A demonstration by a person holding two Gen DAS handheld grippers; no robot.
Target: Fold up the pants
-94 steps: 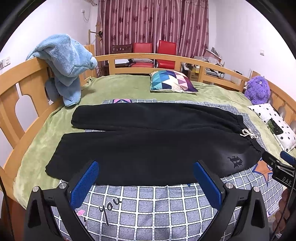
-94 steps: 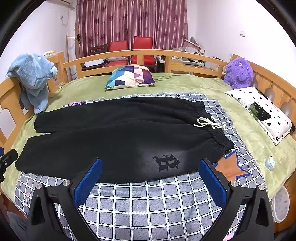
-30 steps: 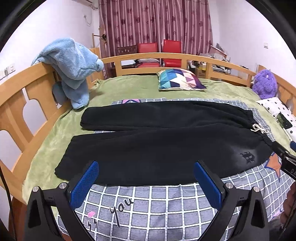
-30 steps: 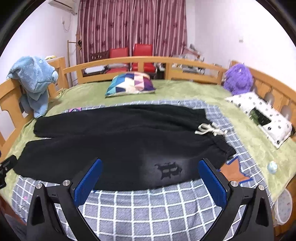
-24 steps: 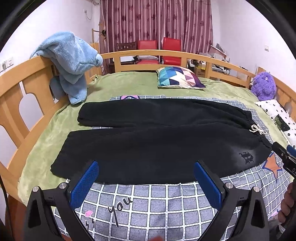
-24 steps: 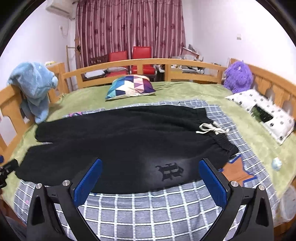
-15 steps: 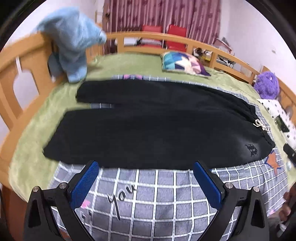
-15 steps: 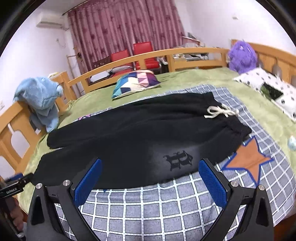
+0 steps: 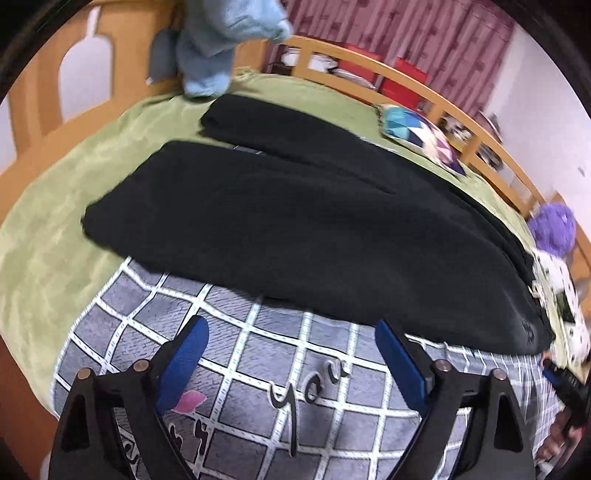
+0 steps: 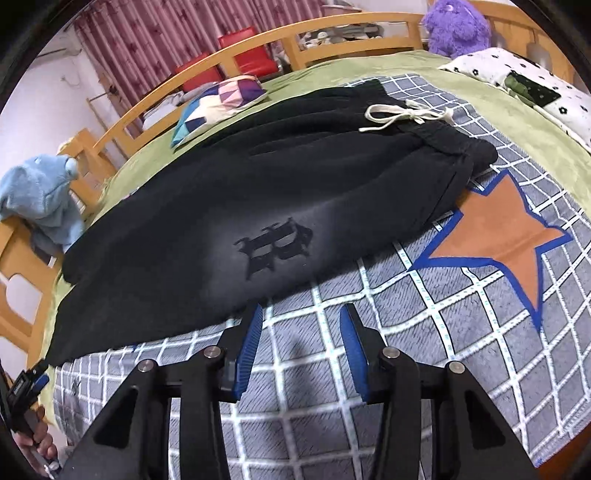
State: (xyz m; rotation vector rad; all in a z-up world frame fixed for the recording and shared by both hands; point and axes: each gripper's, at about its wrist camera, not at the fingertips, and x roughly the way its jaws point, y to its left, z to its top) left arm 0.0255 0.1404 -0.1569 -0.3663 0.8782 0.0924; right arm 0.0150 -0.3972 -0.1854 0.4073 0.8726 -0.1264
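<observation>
Black pants [image 9: 303,229] lie flat across the bed, legs to the left, waistband with a white drawstring [image 10: 406,116] to the right, a dark emblem [image 10: 273,247] on the near leg. My left gripper [image 9: 291,332] hovers just short of the near leg's lower edge, jaws wide and closing, nothing between them. My right gripper [image 10: 301,314] sits at the near hem below the emblem, jaws closing, only the checked blanket [image 10: 424,332] showing between the blue pads [image 10: 251,339]. The pants [image 10: 258,192] are untouched.
A green bedspread [image 9: 55,206] lies under the checked blanket [image 9: 258,369]. Wooden rails [image 10: 332,33] ring the bed. A patchwork pillow [image 10: 221,99], a blue plush [image 9: 225,33], a purple plush [image 10: 458,26] and a spotted pillow [image 10: 524,85] sit around the pants. A hand [image 10: 33,443] holds the other gripper.
Both grippers have dropped toward the near edge of the pants and rolled, tilting the view. The right jaws have narrowed a lot, the left ones slightly.
</observation>
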